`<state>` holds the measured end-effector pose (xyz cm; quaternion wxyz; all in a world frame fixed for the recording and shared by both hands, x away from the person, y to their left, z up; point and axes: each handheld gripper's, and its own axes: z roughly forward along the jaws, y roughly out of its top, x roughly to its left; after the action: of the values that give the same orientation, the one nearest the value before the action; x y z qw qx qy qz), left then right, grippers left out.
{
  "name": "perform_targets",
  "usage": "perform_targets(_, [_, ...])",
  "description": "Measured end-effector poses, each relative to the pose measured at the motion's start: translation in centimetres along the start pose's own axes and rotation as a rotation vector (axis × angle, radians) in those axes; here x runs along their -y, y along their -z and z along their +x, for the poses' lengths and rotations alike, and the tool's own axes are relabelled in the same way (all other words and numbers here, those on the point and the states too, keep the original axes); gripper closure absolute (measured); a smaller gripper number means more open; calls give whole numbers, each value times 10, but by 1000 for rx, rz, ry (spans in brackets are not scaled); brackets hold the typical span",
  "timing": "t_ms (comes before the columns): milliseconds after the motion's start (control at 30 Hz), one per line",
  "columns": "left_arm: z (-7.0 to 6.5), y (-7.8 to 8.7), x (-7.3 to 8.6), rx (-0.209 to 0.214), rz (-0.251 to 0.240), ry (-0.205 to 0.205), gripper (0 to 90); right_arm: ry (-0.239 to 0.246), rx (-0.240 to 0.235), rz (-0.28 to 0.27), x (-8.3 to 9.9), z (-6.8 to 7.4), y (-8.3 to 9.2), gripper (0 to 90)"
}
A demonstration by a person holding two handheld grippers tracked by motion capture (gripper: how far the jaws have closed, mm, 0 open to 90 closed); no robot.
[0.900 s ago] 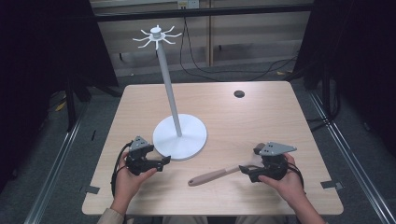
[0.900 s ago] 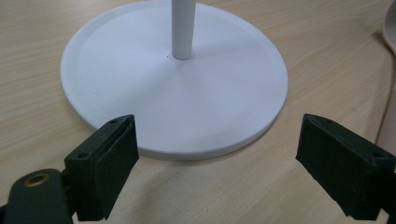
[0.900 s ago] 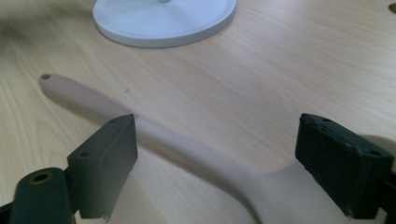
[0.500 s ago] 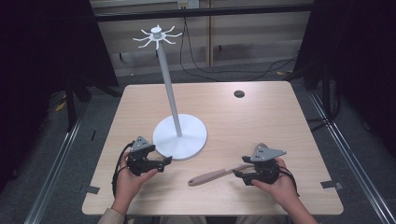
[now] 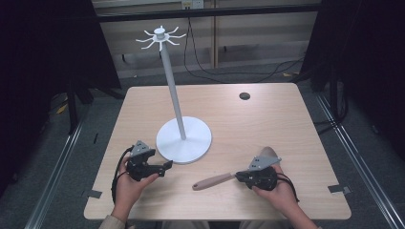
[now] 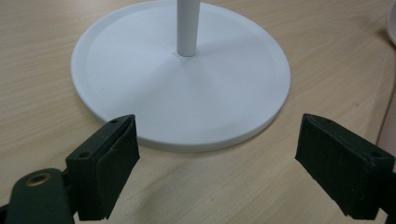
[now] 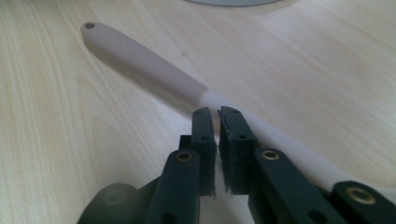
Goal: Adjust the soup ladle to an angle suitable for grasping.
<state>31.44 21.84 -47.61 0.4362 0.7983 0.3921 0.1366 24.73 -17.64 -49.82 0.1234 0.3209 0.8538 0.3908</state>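
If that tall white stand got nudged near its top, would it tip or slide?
The white stand probably resists tipping at first: its round base is wide and flat on the table. But the pole is tall and thin, so a high push likely rocks it rather than slides it.

Spatula (image 5: pixel 215 181) blade end hidden under right gripper (image 5: pixel 237 177) & hand in high view; lower shaft cut off behind jaws in right gripper view. Stand (image 6: pixel 182 74) pole cropped at top edge, left gripper view. Small dark disc (image 5: pixel 244 96) too small to ID.
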Motion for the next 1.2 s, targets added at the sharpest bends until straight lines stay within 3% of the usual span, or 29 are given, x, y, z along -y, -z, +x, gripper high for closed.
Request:
perform_targets(133, [2, 3, 2, -9, 1, 1, 130, -11, 3, 23, 1, 2, -6, 900])
perform_targets(400, [3, 6, 5, -19, 3, 5, 130, -35, 8, 6, 0, 2, -11, 900])
perform_targets(933, [3, 6, 7, -20, 9, 3, 129, -105, 76, -25, -9, 1, -26, 900])
perform_targets(1200, [3, 6, 8, -21, 15, 5, 128, -140, 88, -29, -13, -1, -31, 900])
